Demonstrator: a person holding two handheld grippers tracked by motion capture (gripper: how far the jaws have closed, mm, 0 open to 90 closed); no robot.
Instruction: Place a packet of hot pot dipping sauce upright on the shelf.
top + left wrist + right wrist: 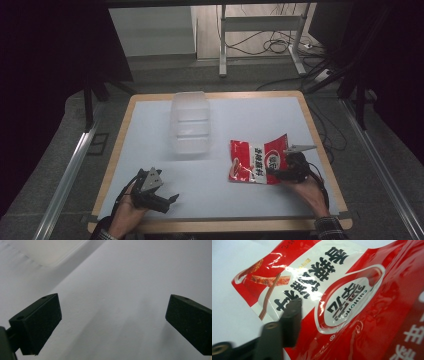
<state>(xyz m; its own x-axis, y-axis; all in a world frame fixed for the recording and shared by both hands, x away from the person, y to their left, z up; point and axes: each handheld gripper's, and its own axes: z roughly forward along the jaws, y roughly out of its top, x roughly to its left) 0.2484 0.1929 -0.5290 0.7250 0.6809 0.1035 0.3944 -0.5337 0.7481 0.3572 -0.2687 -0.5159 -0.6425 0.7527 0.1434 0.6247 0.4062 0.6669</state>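
At lower right, the right gripper (278, 173) clamps the glossy red packet (257, 161): light, floppy, slippery; its flat edge suits gripping. The left gripper (170, 199) sits lower left, jaws apart.

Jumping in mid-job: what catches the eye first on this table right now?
The red and white snack packet stands out, at the table's right, pinched by the right gripper and partly lifted. Behind it, near the table's far middle, sits a clear plastic container. The left gripper rests open near the front left edge, holding nothing.

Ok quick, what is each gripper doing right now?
Left gripper: jaws open, holding nothing.
Right gripper: jaws shut on the red snack bag.
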